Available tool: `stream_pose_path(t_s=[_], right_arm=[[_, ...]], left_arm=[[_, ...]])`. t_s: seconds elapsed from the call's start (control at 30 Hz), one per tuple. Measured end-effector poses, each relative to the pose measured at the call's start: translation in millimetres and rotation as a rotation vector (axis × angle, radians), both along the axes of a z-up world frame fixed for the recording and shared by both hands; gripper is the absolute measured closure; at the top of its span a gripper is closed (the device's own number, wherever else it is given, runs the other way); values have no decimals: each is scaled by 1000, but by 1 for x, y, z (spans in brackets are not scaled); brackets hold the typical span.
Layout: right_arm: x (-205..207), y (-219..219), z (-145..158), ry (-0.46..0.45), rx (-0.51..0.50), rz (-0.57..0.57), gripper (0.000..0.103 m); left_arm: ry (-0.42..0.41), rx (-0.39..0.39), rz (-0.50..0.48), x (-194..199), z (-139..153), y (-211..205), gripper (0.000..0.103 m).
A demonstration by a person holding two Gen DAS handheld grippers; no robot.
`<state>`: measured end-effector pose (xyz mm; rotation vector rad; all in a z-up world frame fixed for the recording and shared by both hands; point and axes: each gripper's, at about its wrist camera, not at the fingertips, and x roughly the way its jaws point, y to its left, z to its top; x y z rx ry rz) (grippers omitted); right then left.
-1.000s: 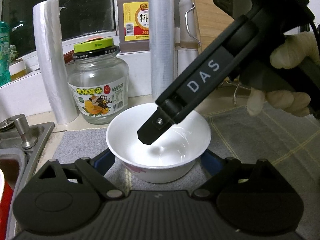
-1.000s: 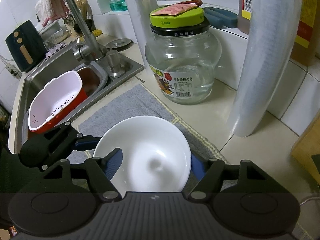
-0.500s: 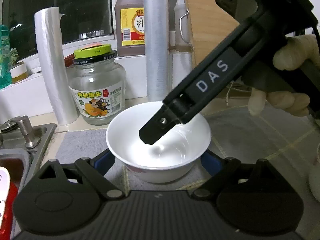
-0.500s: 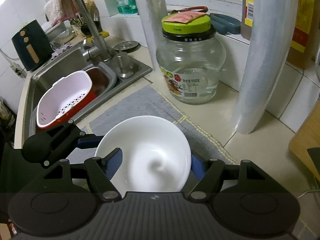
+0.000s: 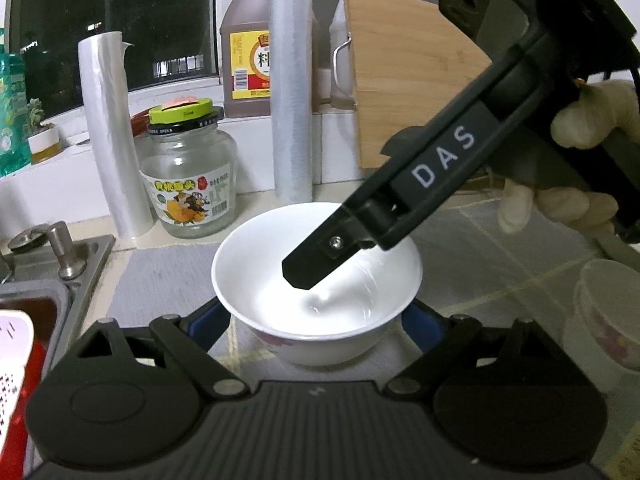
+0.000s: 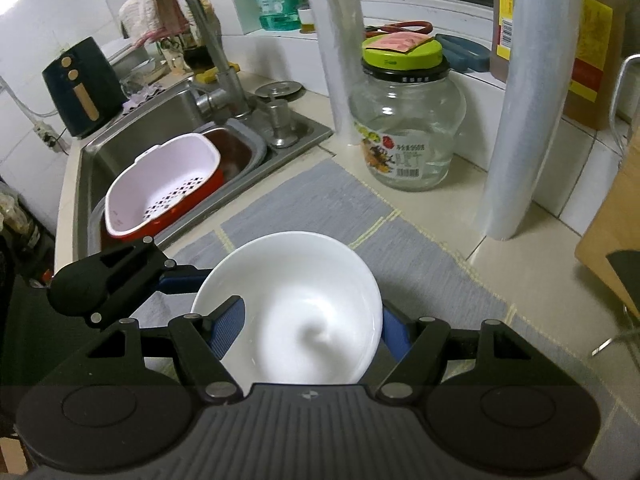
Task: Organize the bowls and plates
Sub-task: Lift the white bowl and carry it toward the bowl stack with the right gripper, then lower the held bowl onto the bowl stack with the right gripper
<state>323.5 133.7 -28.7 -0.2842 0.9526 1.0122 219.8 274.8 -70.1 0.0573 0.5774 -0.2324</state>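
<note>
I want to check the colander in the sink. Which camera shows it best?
The right wrist view: the white colander shows whole there, sitting in a red basin in the sink, holes visible. The left wrist view catches only a sliver of it at the left edge, cut off by the frame.

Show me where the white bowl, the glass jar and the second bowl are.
white bowl (image 6: 304, 312): right wrist view, inner wall.
glass jar (image 5: 192, 164): left wrist view, glass shoulder.
second bowl (image 5: 608, 320): left wrist view, outer side.
</note>
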Motion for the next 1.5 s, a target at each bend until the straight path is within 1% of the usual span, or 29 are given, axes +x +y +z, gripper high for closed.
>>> stream_pose_path(t_s=[0.13, 0.43, 0.6, 0.8, 1.07, 1.5], right_arm=[[-18, -8, 4, -2, 0, 4, 26], [-56, -30, 12, -2, 8, 4, 25], [-74, -45, 17, 0, 24, -15, 25], [-93, -64, 20, 9, 27, -35, 25], [-106, -82, 28, -2, 43, -55, 25], [-114, -116, 43, -41, 69, -96, 24]], left_arm=[[4, -7, -11, -15, 3, -4, 11], [11, 3, -43, -53, 14, -19, 11], [13, 2, -69, -69, 21, -28, 11], [18, 19, -111, -84, 25, -40, 11], [4, 34, -144, -93, 35, -51, 11], [-23, 48, -193, -91, 46, -76, 11]])
